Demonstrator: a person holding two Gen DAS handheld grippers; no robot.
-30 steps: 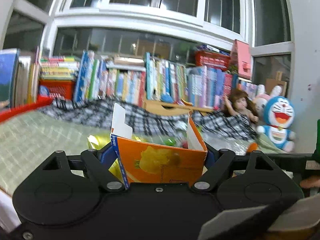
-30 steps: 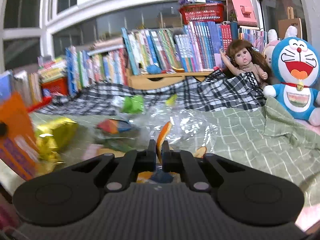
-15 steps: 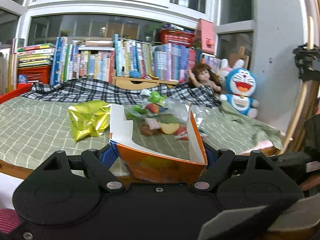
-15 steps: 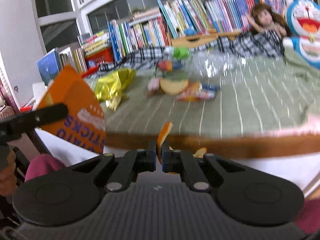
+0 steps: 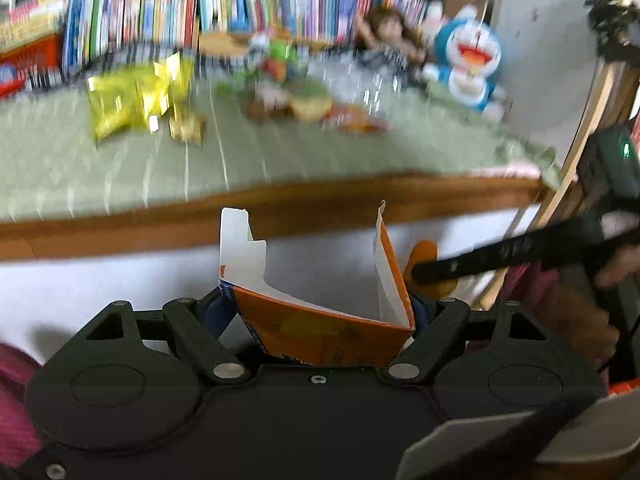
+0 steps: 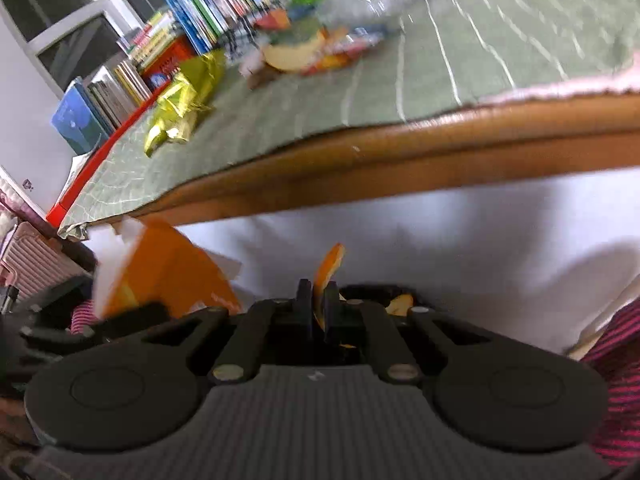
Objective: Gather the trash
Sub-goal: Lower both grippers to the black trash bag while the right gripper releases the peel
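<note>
My left gripper point(image 5: 318, 312) is shut on an open orange snack box point(image 5: 320, 332), held below the table's wooden edge point(image 5: 280, 216). My right gripper point(image 6: 316, 300) is shut on a thin orange peel point(image 6: 330, 266). In the left wrist view the right gripper's black finger point(image 5: 500, 252) and the peel point(image 5: 424, 252) sit just right of the box. In the right wrist view the box point(image 6: 160, 272) shows at lower left. On the table lie a yellow foil bag point(image 5: 136, 100) and a heap of wrappers and food scraps point(image 5: 308, 100).
A green checked cloth point(image 5: 280, 148) covers the table. Books point(image 5: 240, 4), a doll point(image 5: 392, 36) and a blue cat plush point(image 5: 468, 60) line the back. A white surface point(image 6: 440, 232) lies under the table edge. A striped sleeve point(image 6: 616, 380) is at right.
Both grippers have dropped and pulled back from the table top to below its wooden edge. The right gripper with the peel has come close to the box's right side.
</note>
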